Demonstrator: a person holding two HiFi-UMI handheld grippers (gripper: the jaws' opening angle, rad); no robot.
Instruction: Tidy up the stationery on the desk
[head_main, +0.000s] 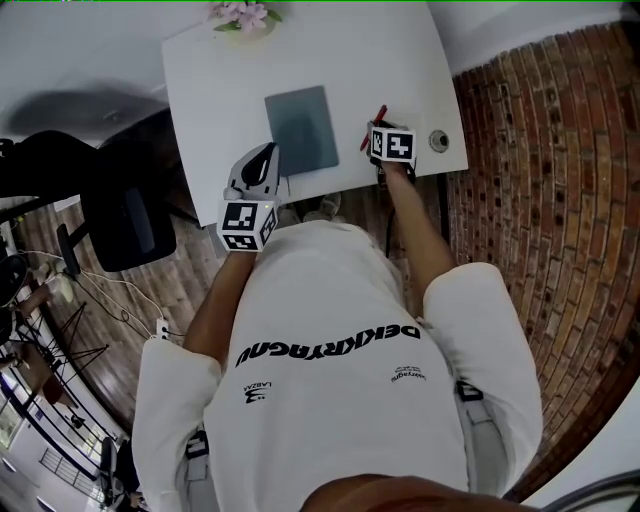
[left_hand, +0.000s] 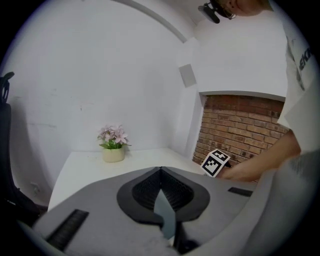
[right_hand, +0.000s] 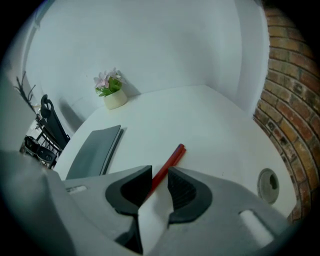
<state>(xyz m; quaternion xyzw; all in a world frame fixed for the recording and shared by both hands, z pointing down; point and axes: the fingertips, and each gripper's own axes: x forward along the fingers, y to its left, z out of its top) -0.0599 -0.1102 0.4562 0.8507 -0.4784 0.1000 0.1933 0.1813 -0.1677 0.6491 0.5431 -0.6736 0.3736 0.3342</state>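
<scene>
A red pen lies on the white desk, right of a closed grey notebook. My right gripper is open by a narrow gap, low over the desk, and the pen's near end lies between its fingers against the left one. In the head view the right gripper sits at the desk's front right, with the pen poking out beyond it. My left gripper is shut on nothing and hangs in the air at the desk's front left, left gripper beside the notebook's near corner.
A small pot of pink flowers stands at the desk's far edge. A round cable hole is at the front right corner. A brick wall runs along the right and a black chair stands to the left.
</scene>
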